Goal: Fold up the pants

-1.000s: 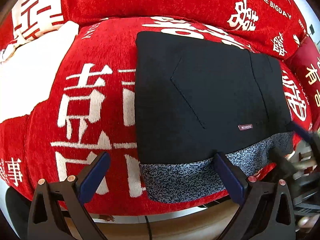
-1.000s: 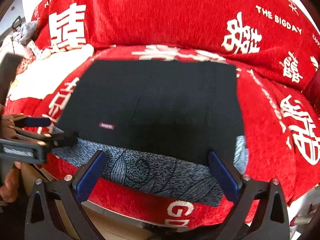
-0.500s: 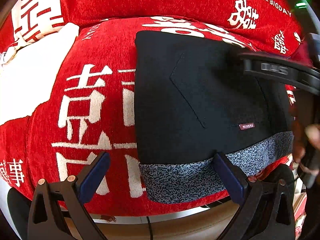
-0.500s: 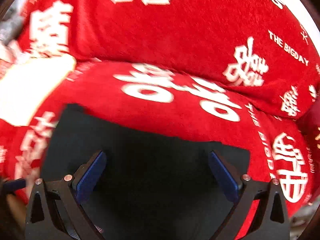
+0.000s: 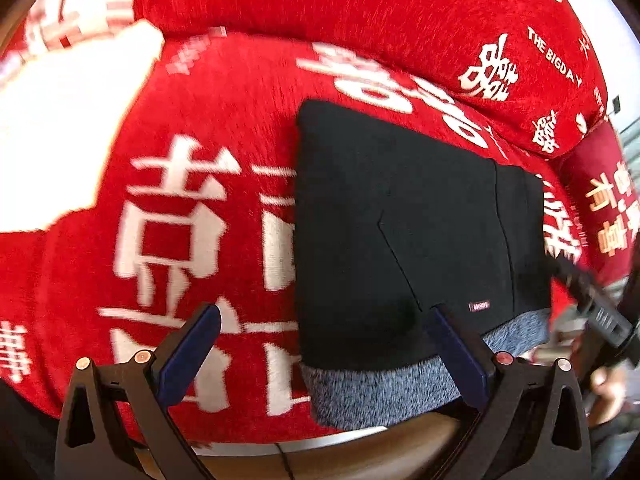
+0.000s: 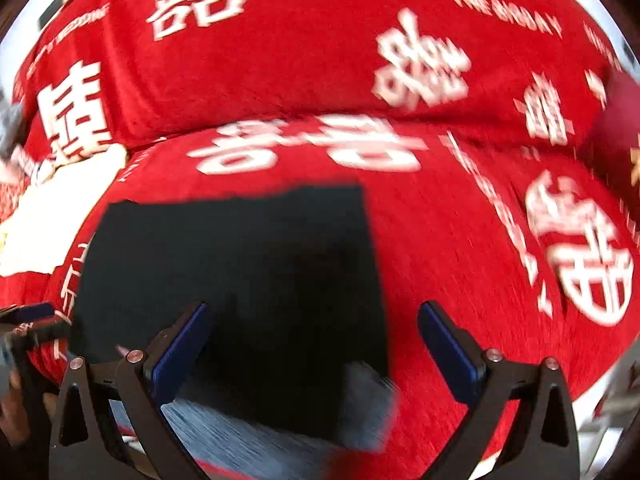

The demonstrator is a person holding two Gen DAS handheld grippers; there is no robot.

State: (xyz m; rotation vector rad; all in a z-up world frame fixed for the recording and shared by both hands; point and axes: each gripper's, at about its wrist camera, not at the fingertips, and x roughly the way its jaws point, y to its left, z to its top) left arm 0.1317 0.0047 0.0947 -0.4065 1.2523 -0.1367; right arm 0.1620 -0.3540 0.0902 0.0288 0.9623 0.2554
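Black pants (image 5: 400, 224), folded into a flat rectangle, lie on a red sofa cover (image 5: 208, 128) printed with white characters, their grey speckled waistband (image 5: 380, 392) at the sofa's near edge. The left gripper (image 5: 320, 356) hovers at that edge with jaws spread wide and holding nothing, one blue pad over the red cover, the other over the pants. The right gripper (image 6: 312, 356), jaws likewise released and empty, hangs above the pants' near right part. A white cloth (image 5: 60, 140) lies at the far left, cut off by the frame. No container appears in either view. The right wrist view is heavily blurred: the waistband there shows only as a grey smear, and a small label (image 5: 479, 305) on the pants is too small to read.
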